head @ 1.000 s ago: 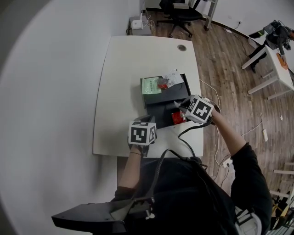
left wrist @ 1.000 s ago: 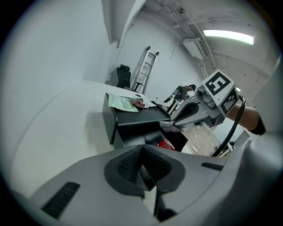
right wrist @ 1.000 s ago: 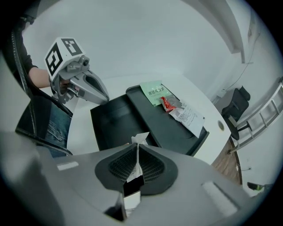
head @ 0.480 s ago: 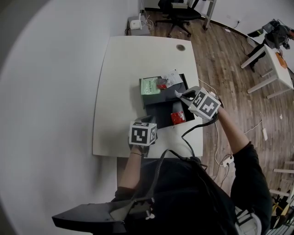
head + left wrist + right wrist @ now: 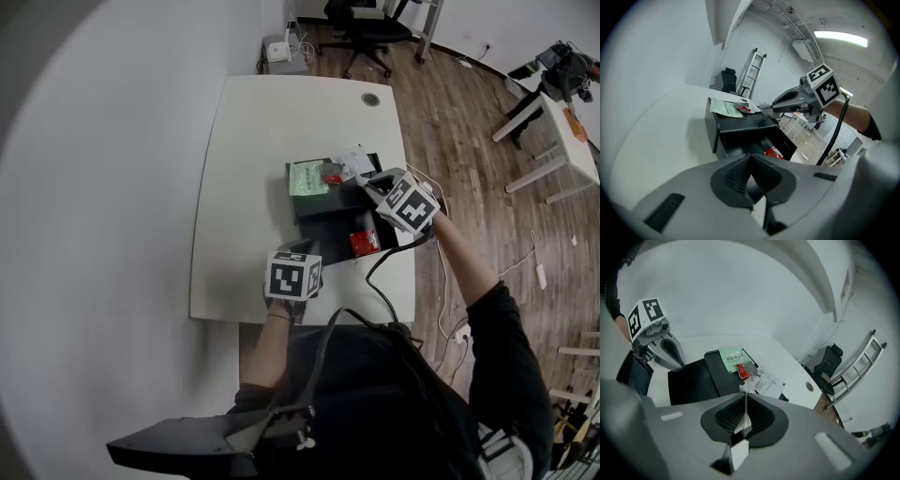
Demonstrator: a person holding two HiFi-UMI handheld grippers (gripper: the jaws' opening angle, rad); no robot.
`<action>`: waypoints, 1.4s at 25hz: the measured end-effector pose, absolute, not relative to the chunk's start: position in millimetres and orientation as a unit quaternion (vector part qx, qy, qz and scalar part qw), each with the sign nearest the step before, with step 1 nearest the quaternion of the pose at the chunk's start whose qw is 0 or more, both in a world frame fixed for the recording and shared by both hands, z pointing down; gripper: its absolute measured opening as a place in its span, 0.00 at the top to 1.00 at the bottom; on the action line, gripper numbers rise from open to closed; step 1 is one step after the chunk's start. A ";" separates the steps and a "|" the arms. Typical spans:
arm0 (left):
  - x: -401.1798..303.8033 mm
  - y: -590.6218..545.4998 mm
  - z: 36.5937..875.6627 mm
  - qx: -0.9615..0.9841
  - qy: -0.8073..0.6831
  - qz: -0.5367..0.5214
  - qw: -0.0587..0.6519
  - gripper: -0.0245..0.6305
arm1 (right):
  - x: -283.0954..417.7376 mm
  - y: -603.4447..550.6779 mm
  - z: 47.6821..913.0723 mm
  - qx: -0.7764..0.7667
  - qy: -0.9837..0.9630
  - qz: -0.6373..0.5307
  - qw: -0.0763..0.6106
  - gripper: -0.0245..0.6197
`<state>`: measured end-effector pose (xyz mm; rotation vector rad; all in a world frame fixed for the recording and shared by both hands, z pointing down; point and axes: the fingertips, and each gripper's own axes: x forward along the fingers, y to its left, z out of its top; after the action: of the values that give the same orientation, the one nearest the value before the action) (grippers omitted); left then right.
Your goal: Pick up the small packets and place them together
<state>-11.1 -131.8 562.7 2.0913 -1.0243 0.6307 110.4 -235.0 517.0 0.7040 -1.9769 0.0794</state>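
Green packet [image 5: 307,177] 1, red packets [image 5: 364,243] 2

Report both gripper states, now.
Left gripper: closed, nothing between its jaws.
Right gripper: closed on a thin white packet.

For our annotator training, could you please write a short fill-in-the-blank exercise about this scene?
The small packet held in the shut right gripper is ____.
On the black box, a red packet lies beside a larger packet coloured ____.
The lone packet in the lower tray is ____.
The left gripper, jaws together, holds ____.
Missing words: white; green; red; nothing.
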 end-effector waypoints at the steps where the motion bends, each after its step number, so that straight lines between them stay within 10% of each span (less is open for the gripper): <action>1: -11.1 -132.1 562.3 0.810 -0.397 0.244 0.356 0.96 | 110.2 -236.4 519.1 0.293 -0.816 0.033 0.497 0.94; 35: -17.5 -134.6 566.3 0.804 -0.402 0.245 0.363 0.96 | 90.9 -232.9 547.0 0.262 -0.827 0.075 0.492 0.84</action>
<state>-17.5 -134.6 566.3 2.0697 -1.0341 0.6296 90.9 -232.9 547.0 0.6358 -2.0073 0.1817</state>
